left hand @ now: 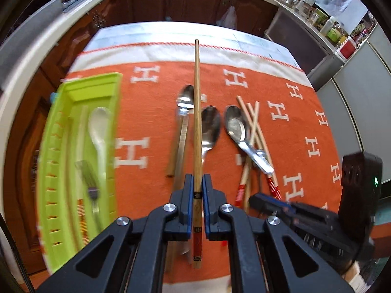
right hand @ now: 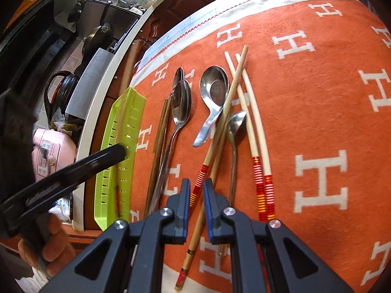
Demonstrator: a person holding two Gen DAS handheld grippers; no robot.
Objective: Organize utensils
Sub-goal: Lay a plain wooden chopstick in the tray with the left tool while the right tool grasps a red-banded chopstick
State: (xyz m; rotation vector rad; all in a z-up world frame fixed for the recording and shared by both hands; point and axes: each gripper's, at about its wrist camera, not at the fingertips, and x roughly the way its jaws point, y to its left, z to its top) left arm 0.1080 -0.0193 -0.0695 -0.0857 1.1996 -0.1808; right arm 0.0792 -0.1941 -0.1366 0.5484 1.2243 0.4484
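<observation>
Orange cloth (left hand: 156, 112) covers the table to its far white hem; bare room at right. Left gripper (left hand: 197, 180) clamped on one brown chopstick (left hand: 197, 112), lifted clear. Green tray (left hand: 80, 146) at left edge holds white spoon (left hand: 99, 127). Right gripper (right hand: 197, 188) nearly closed around a striped chopstick (right hand: 220, 127); contact unclear. Spoons (right hand: 180, 102) lie centre

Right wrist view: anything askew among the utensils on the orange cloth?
Yes. One red-banded chopstick lies slanted across the two other pale chopsticks, which lie roughly side by side, and it crosses the short steel spoon. The other spoons and brown chopsticks lie roughly in line.
</observation>
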